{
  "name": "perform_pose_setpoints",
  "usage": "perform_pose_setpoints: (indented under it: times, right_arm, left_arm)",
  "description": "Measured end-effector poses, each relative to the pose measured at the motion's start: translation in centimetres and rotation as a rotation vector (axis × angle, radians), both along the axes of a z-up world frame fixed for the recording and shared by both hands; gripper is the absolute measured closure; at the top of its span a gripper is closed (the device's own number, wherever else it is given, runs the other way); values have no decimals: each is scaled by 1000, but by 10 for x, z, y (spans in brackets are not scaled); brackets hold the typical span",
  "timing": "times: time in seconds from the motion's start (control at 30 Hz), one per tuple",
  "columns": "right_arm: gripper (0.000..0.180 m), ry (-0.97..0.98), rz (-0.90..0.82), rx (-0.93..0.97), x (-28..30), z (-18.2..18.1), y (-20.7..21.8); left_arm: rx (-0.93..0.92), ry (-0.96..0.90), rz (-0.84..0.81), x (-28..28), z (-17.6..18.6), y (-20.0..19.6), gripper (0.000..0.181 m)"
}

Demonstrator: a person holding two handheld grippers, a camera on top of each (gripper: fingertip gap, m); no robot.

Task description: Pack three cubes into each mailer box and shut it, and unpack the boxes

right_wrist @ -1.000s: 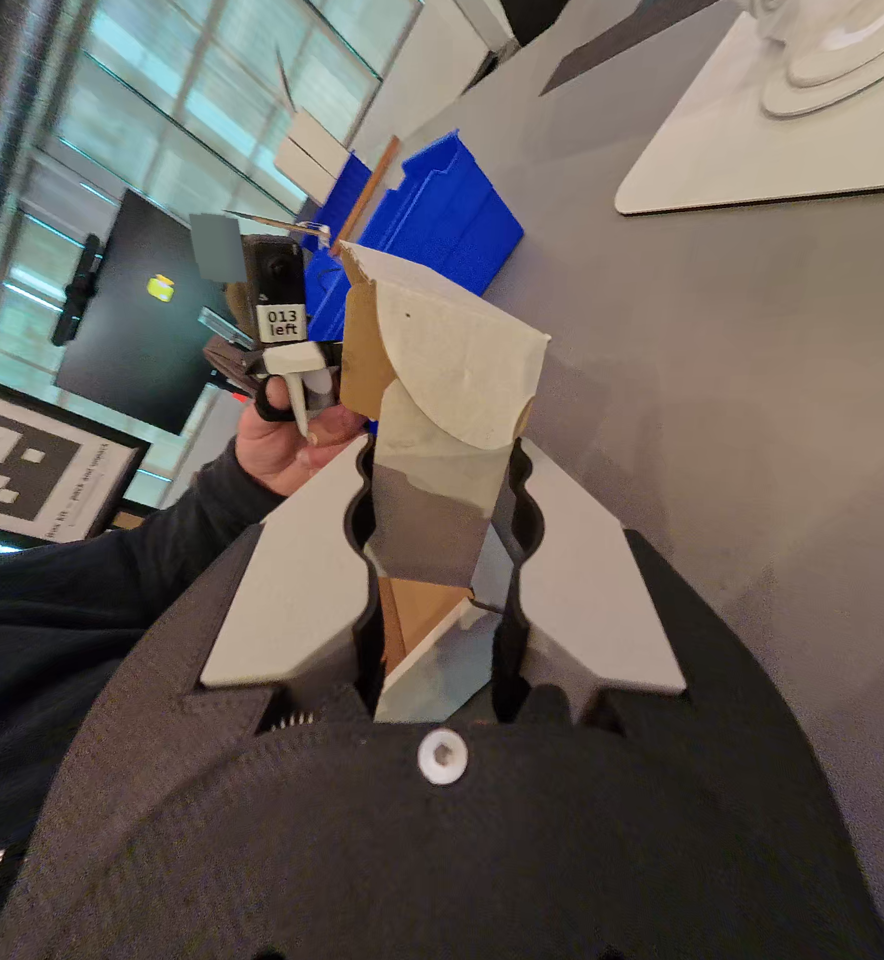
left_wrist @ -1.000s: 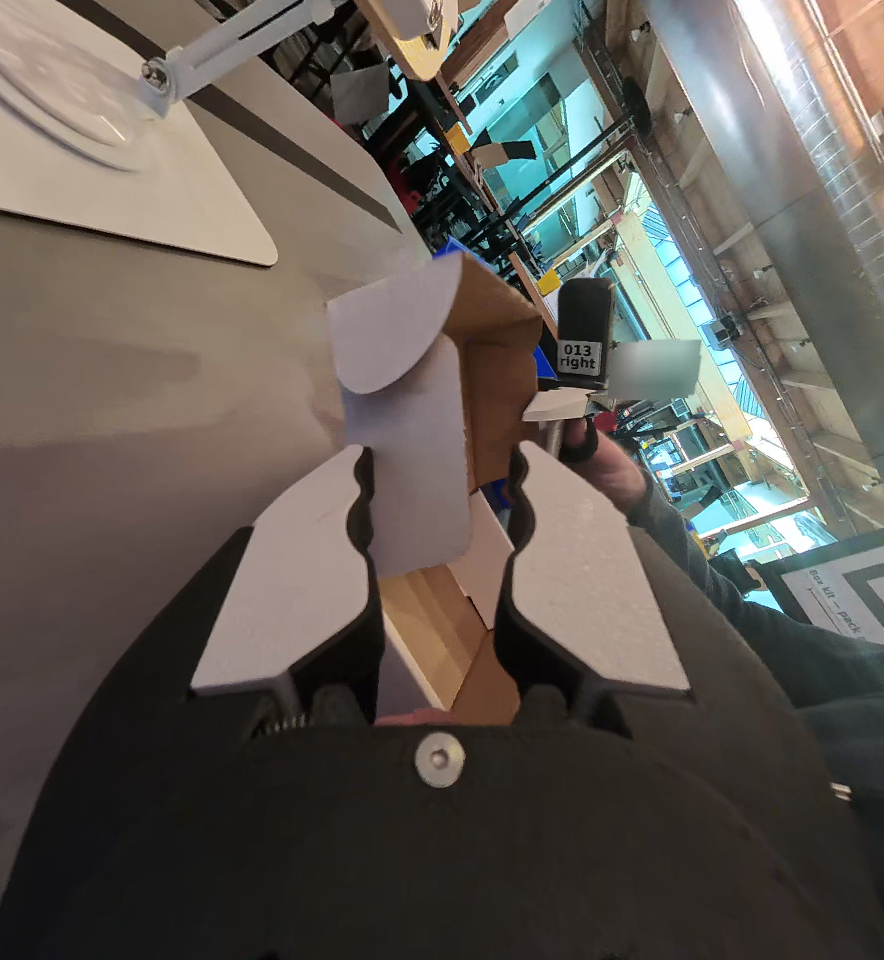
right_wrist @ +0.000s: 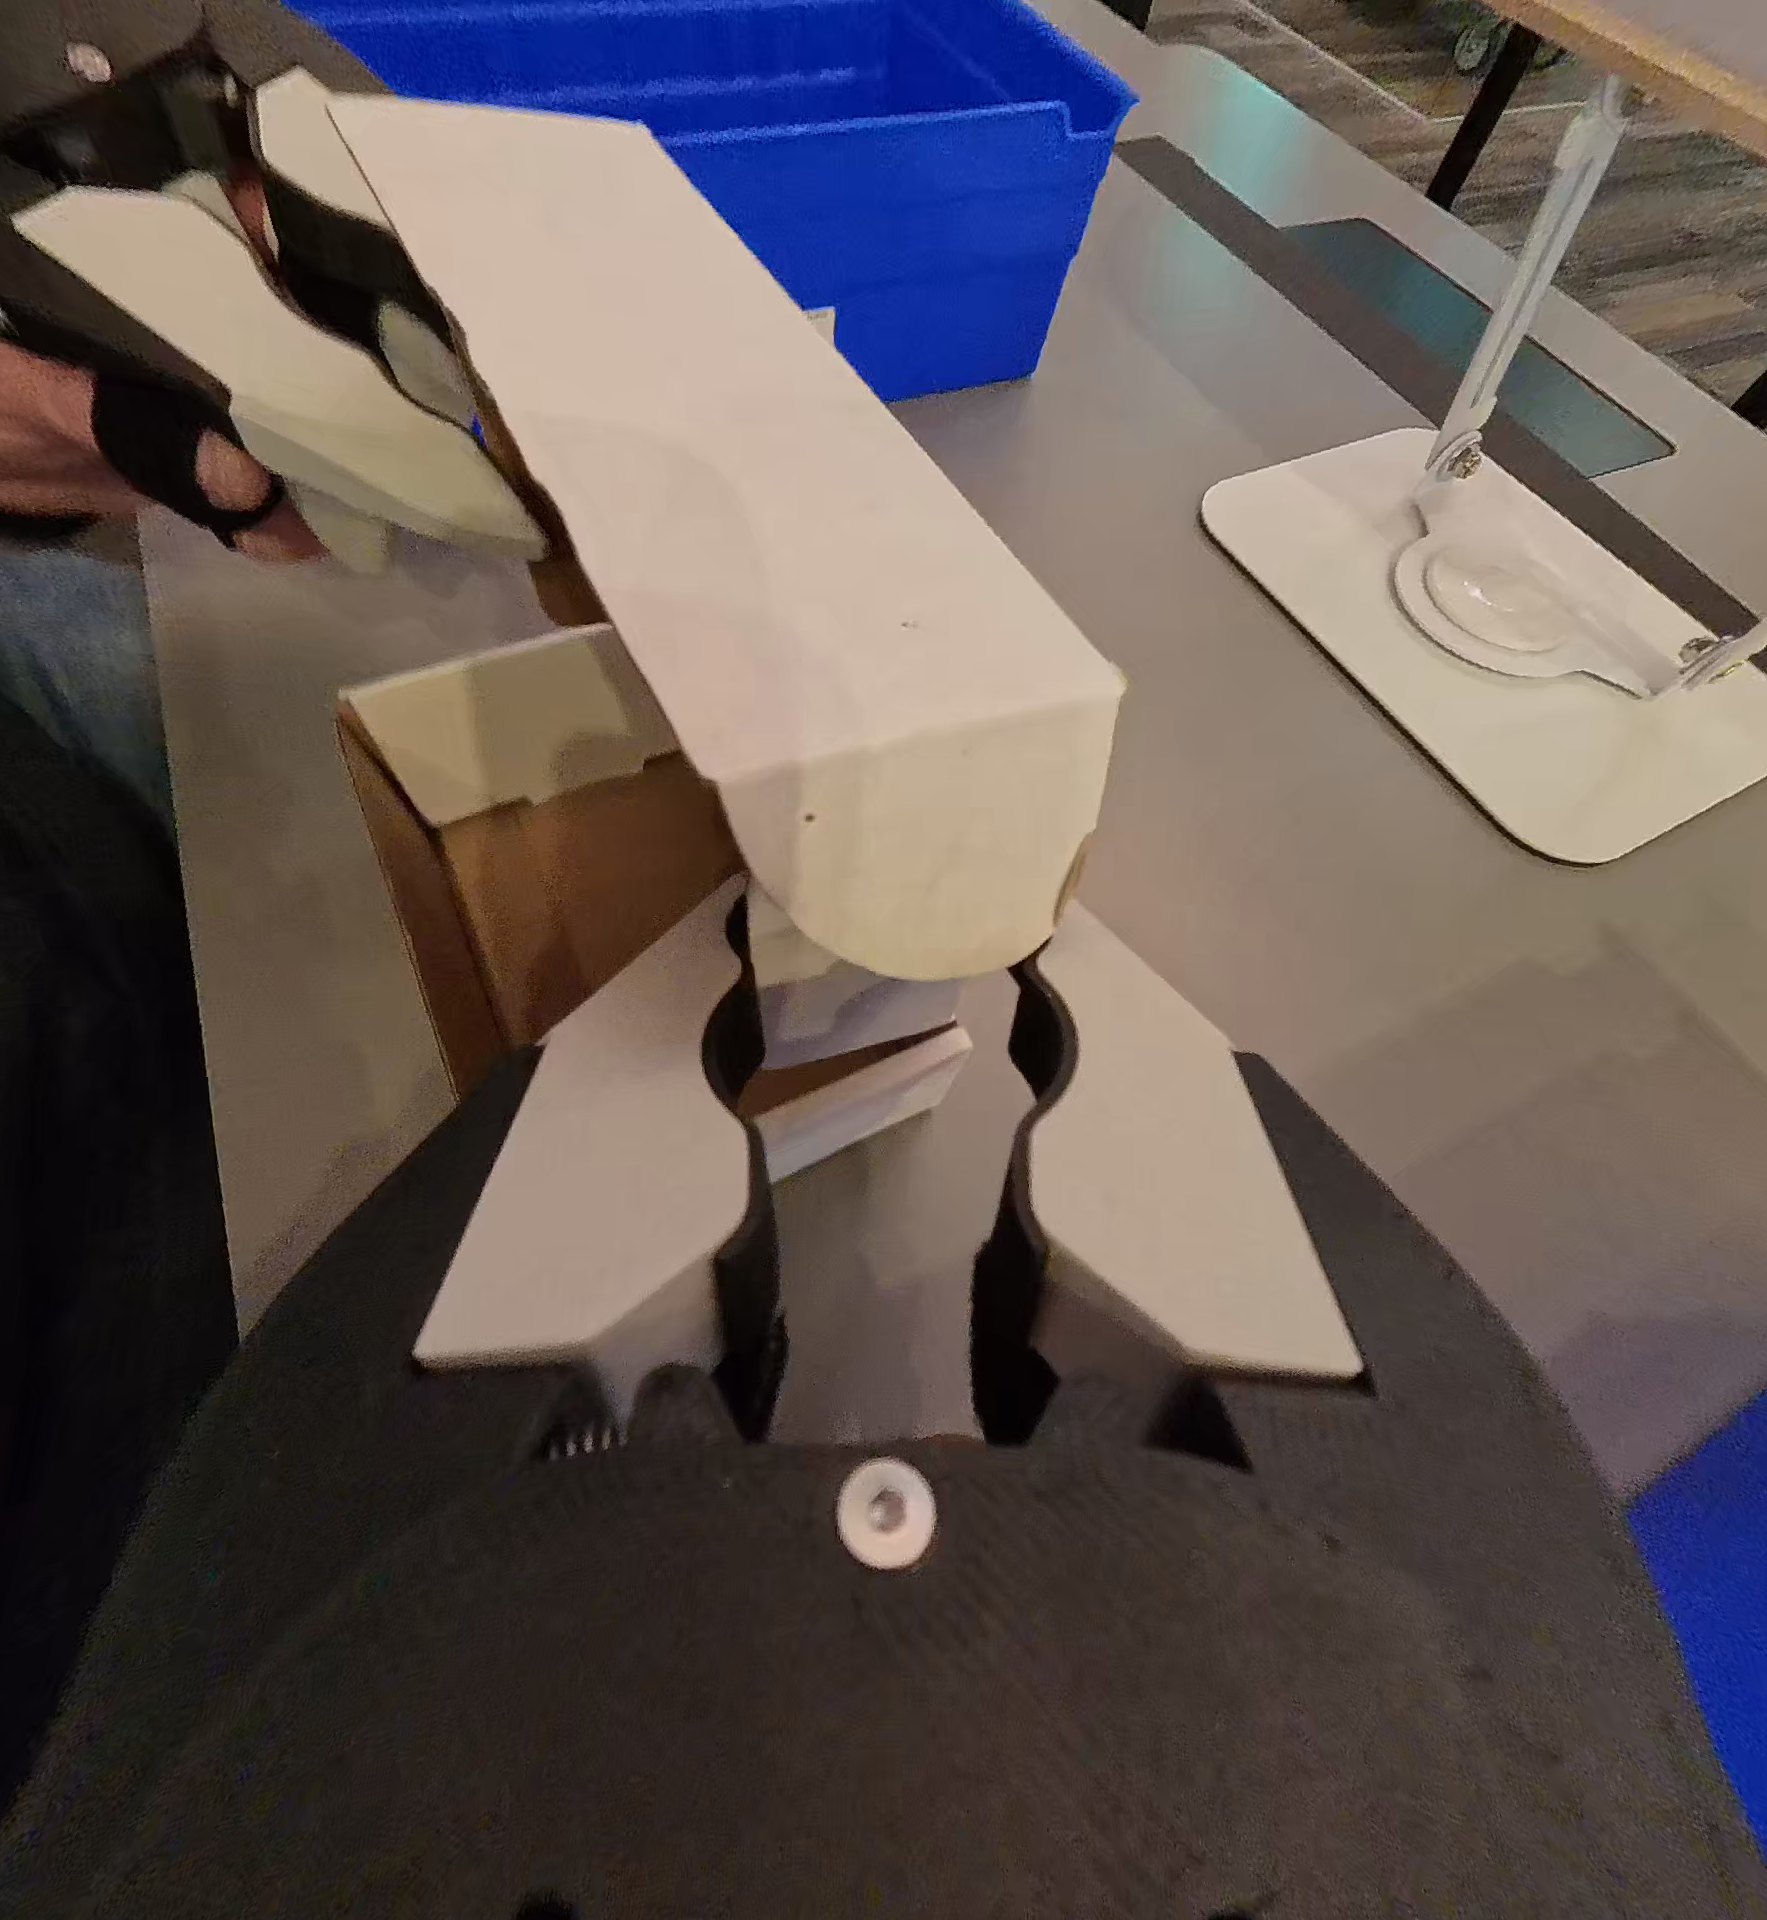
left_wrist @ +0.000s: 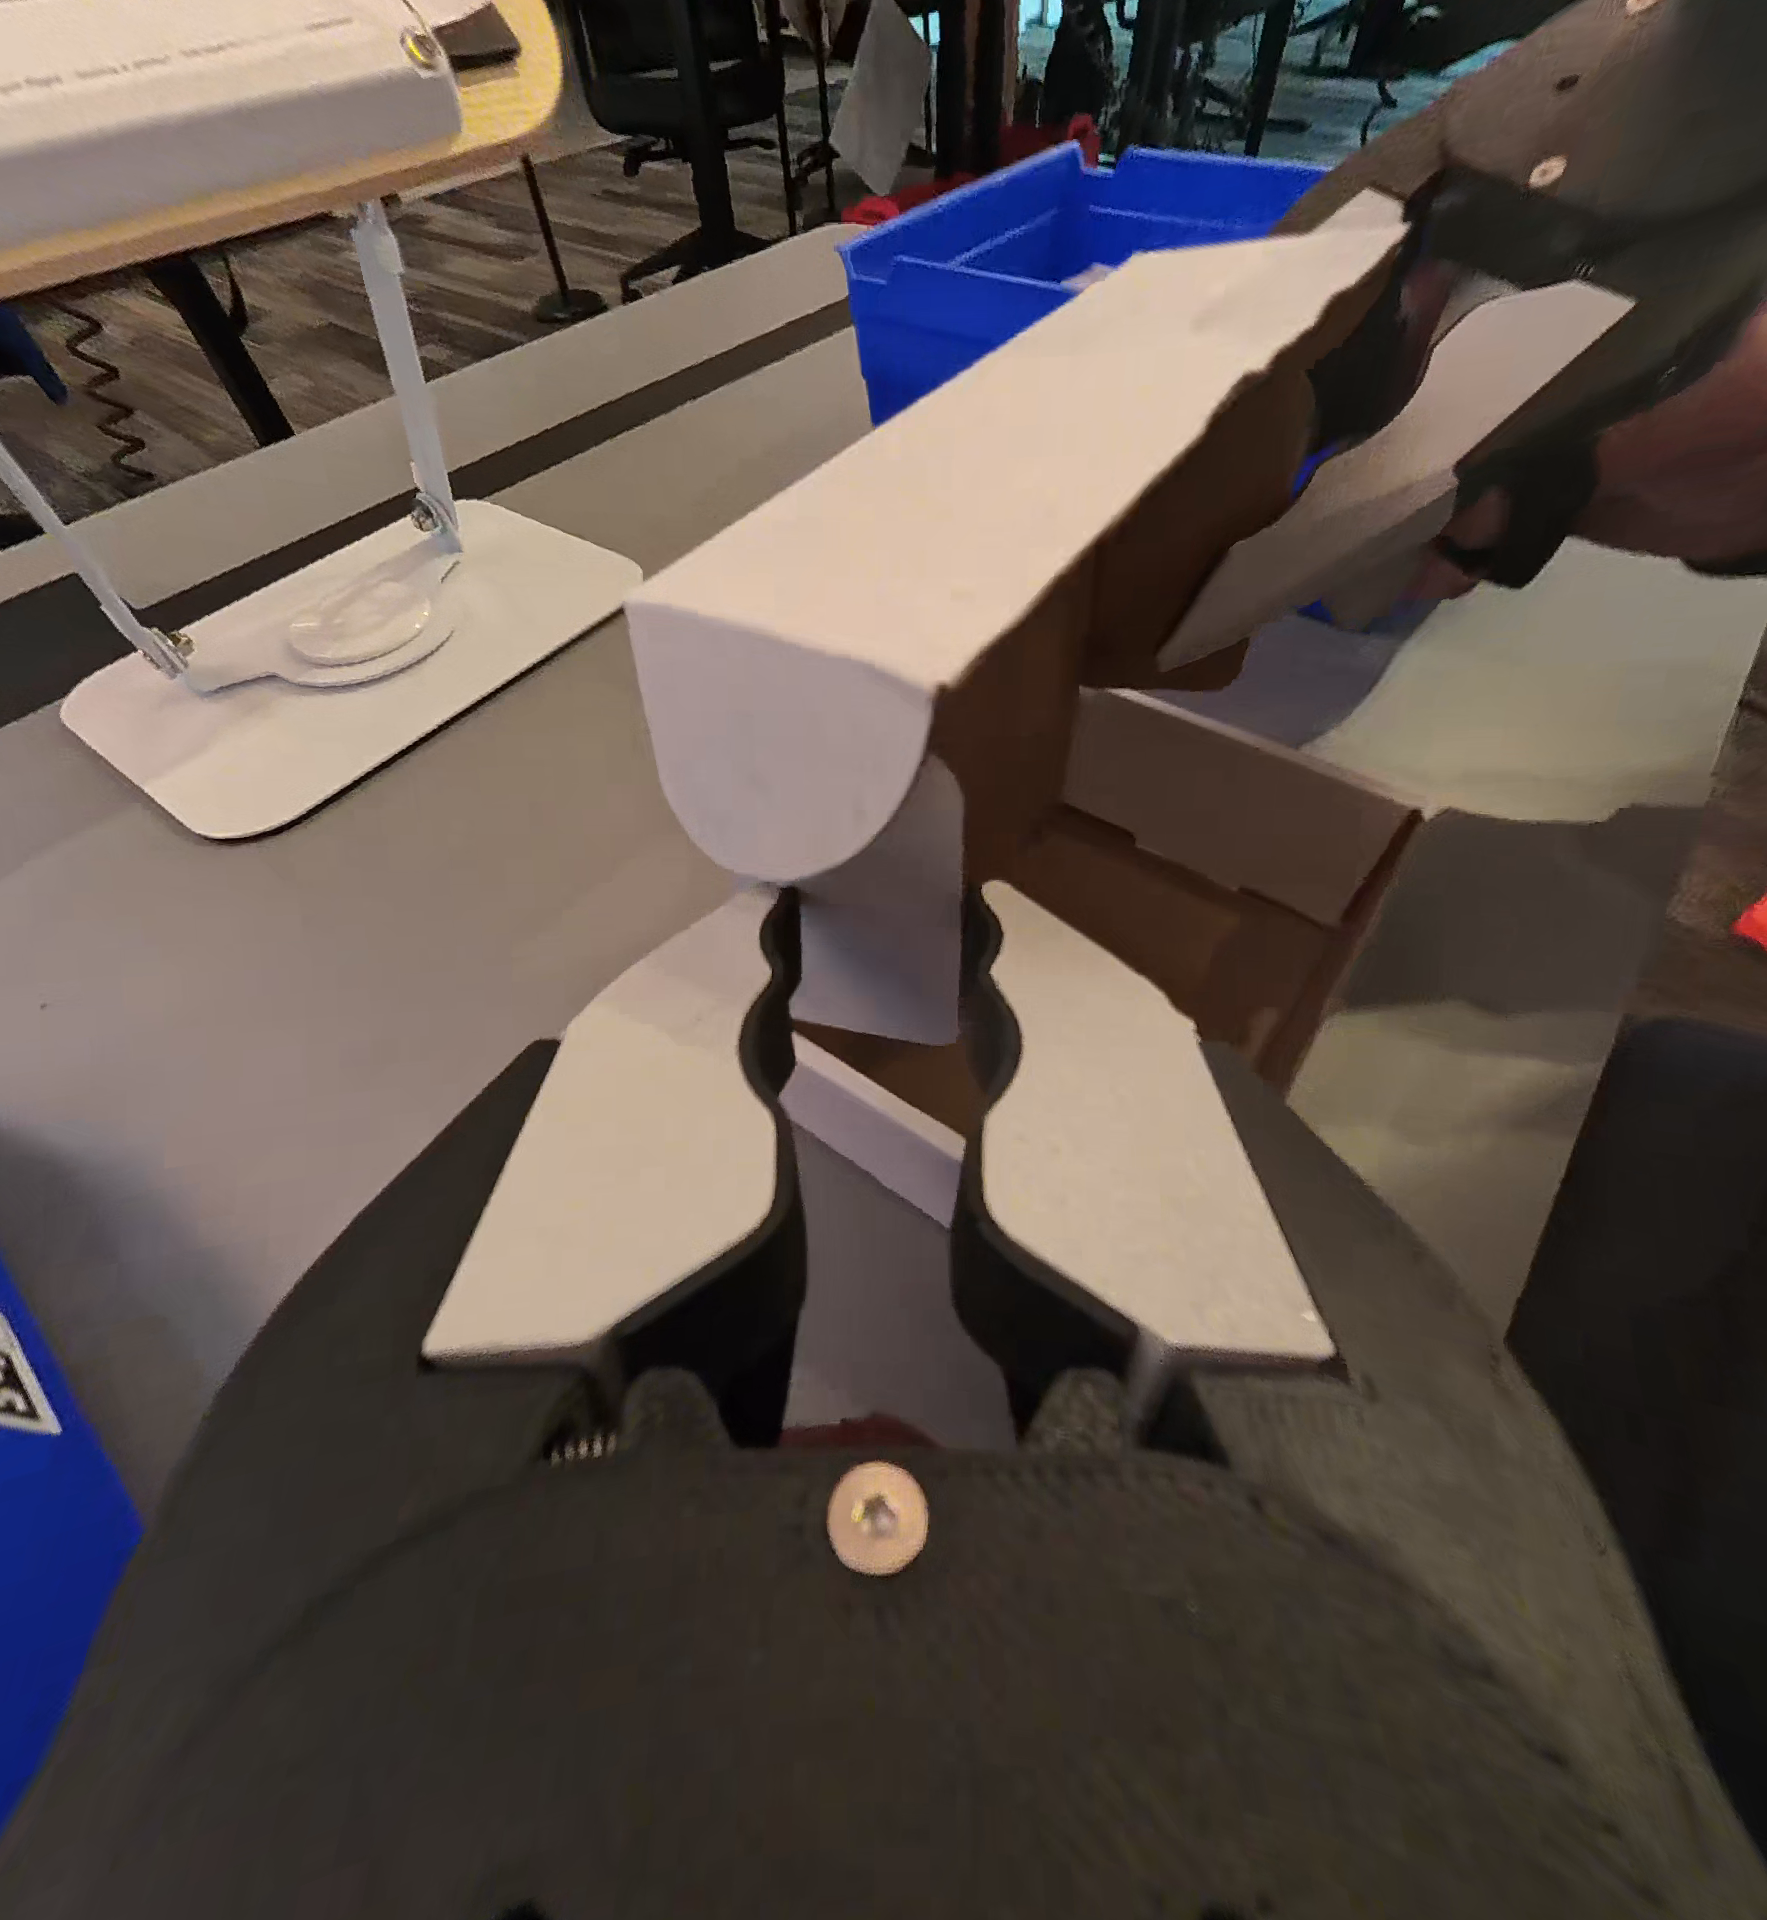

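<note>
Mailer box (left_wrist: 972, 499) now levelled, bin (left_wrist: 972, 281) behind

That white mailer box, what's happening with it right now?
A person works the white mailer box with a handheld gripper at each end of its raised lid. The left gripper has a side flap between its fingers, and the right gripper sits at the flap on the opposite end. The box body rests on the grey table, open. No cubes show inside it.

A white mailer box (left_wrist: 1222, 831) with a brown cardboard inside was seen open on the grey counter (left_wrist: 287, 987). Its lid (right_wrist: 713, 499) was raised at a slant, rounded side flaps hanging down.
</note>
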State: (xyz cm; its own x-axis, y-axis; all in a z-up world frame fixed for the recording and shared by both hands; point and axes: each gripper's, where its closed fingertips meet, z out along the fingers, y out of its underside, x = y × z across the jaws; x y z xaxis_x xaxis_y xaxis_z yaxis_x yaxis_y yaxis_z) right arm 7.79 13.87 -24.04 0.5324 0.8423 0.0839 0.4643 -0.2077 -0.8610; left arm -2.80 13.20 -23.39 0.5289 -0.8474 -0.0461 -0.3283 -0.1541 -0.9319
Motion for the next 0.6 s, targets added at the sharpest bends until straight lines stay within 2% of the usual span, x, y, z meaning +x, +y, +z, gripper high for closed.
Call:
perform_pose_setpoints:
  times: [0.23,0.33,0.43,0.53,0.6]
  right_arm:
    - [132,-228,49,16,4,-18,-23]
    - [112,-382,137,-17,4,-39,-40]
    - [99,-467,183,-23,5,-43,-49]
    - [96,-510,210,-54,6,-42,-54]
    - [99,-505,217,-54,6,-39,-56]
  left_arm:
    - [-12,137,-53,-2,-18,-22,156]
    - [-74,204,-95,0,-35,-34,159]
    - [-85,289,-118,0,-49,-40,162]
    - [-121,285,-131,-2,-47,-42,157]
    - [-128,282,-125,-6,-44,-43,147]
